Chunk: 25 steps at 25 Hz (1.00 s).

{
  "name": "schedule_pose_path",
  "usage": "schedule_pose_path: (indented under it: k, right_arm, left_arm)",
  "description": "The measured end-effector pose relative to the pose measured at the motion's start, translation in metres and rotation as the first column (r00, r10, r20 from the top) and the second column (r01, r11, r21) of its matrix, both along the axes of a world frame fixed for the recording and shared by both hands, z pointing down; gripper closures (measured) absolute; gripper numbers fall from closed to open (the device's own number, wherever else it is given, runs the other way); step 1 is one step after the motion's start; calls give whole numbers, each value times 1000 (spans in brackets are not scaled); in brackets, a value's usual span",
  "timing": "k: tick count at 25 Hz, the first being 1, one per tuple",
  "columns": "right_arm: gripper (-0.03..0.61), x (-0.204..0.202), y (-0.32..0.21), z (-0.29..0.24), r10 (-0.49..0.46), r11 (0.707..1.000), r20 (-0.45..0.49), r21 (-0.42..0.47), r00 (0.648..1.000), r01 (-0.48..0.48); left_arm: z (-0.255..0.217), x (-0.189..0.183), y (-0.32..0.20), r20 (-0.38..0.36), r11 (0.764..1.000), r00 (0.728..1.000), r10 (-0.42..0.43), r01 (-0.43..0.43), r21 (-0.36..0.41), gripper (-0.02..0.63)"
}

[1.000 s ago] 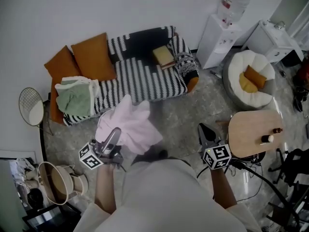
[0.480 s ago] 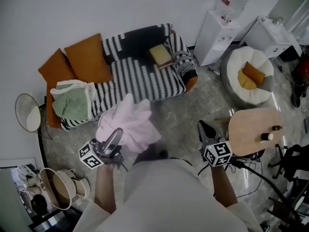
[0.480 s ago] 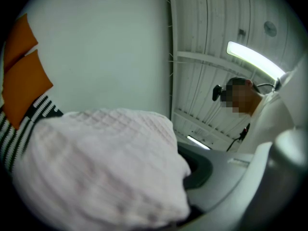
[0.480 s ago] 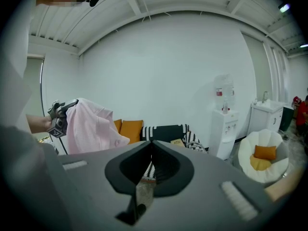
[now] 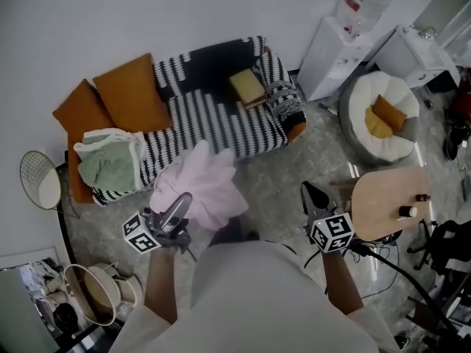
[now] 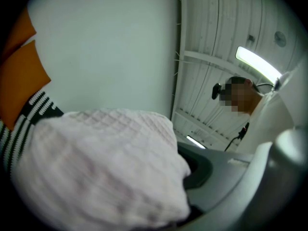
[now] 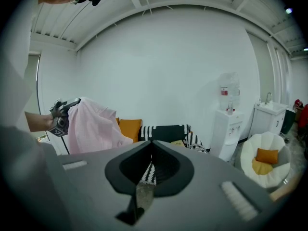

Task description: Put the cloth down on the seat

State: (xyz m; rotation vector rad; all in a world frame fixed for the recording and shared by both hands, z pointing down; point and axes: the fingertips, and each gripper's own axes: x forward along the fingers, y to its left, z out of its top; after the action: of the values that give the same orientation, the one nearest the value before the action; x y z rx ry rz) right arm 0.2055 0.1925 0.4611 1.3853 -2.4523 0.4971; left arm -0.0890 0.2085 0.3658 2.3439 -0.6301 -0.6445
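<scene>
The striped sofa seat [image 5: 217,120] lies ahead of both grippers. In the head view its left end, with the green blanket [image 5: 103,169], sits slightly lower in frame than a second ago, so a little nearer the left gripper [image 5: 181,201]. The pink cloth [image 5: 202,186] hangs bunched from that gripper, whose jaws stay clamped on it. The cloth's top edge overlaps the seat's front edge in view, but it is held up and not laid down. The right gripper [image 5: 307,193], out to the side and well apart from the cloth, keeps its jaws together with nothing between them.
</scene>
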Motion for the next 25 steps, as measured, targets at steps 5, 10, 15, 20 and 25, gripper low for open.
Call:
schedule_pose_path:
  k: [5, 10, 15, 20, 25]
  right_arm:
    - [575, -22, -42, -1, 15, 1000, -8, 0, 1000, -15]
    - [574, -46, -77, -2, 33, 999, -21, -4, 999, -33]
    - [574, -73, -105, -2, 45, 999, -27, 1, 999, -45]
    - [574, -92, -126, -7, 50, 999, -28, 10, 998, -50]
    - [575, -97, -140, -7, 44, 999, -28, 13, 999, -44]
  left_arm:
    - [5, -17, -43, 6, 999, 999, 36, -36, -10, 522]
    - [9, -39, -81, 9, 998, 998, 62, -62, -16, 522]
    - [16, -63, -111, 15, 996, 996, 92, -92, -19, 522]
    - [16, -76, -131, 17, 994, 994, 110, -110, -17, 522]
    - [19, -77, -143, 2, 994, 994, 110, -110, -28, 522]
